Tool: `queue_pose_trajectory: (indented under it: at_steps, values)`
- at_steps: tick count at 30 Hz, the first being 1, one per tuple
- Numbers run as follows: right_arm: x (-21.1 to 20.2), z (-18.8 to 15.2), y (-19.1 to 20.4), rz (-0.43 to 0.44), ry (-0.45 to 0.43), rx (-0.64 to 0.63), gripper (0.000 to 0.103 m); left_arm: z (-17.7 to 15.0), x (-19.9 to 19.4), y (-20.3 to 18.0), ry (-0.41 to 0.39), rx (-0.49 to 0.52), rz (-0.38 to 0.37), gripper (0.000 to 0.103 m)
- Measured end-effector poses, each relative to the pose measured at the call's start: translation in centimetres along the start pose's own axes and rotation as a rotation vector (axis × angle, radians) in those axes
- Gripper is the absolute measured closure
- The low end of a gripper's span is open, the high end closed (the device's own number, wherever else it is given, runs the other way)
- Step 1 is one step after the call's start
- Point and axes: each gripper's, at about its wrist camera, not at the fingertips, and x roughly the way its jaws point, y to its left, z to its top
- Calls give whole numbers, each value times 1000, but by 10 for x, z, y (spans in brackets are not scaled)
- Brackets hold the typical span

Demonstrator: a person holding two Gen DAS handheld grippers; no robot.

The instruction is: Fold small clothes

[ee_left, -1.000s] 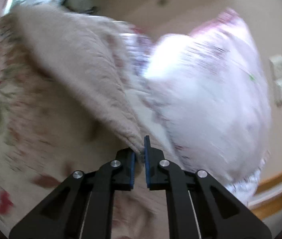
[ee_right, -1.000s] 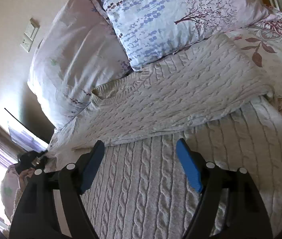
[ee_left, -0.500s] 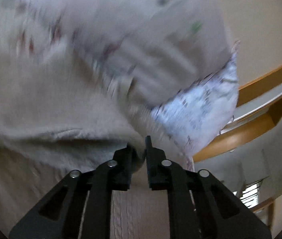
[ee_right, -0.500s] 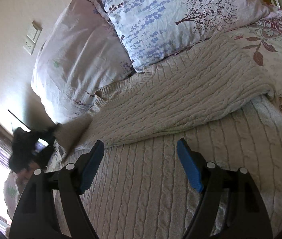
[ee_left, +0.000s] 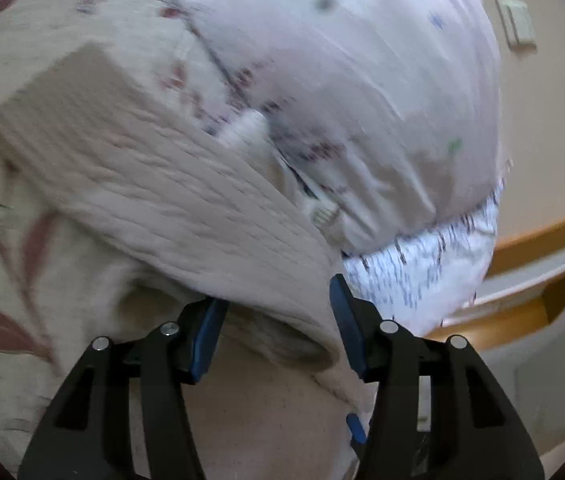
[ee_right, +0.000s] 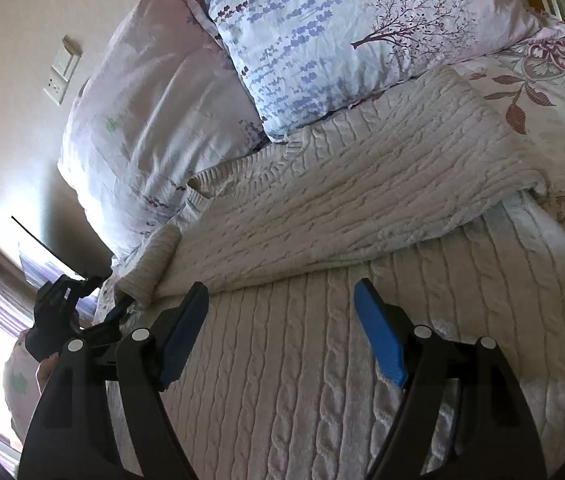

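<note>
Fingers (ee_left: 206, 332) of left gripper (ee_left: 278, 328) spread wide around sweater (ee_left: 170, 208) fold. Right gripper (ee_right: 282, 324) open too, over sweater, pillows (ee_right: 322, 40) at twelve o'clock, only seen whole there.

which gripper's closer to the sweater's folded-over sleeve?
Left. The left gripper is open right at the folded sleeve; the right gripper hovers open over the sweater body.

Cable-knit wool sweater (ee_right: 322, 208), crinkled cotton pillow (ee_right: 342, 32), matt plastic tool (ee_right: 282, 328)
</note>
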Motion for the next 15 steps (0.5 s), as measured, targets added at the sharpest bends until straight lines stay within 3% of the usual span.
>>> queue_pose_trajectory:
  at_steps: [3,5,7,9,11,15]
  values:
    - [-4,0,2,5,11,0,26,7,-11,9,-39,-39,14,52]
    - [-8,1,4,13,19,4,26,11,-13,10,-61,-49,25,62]
    - [-13,3,7,17,18,-3,26,16,-9,4,-71,-40,34,80]
    - [-19,5,13,17,9,-22,26,17,-2,-6,-71,-11,43,88]
    - [-25,8,18,16,-4,-40,26,15,7,-26,-73,55,56,90]
    - [-33,15,22,-8,-37,-63,26,-16,41,-97,-42,369,69,90]
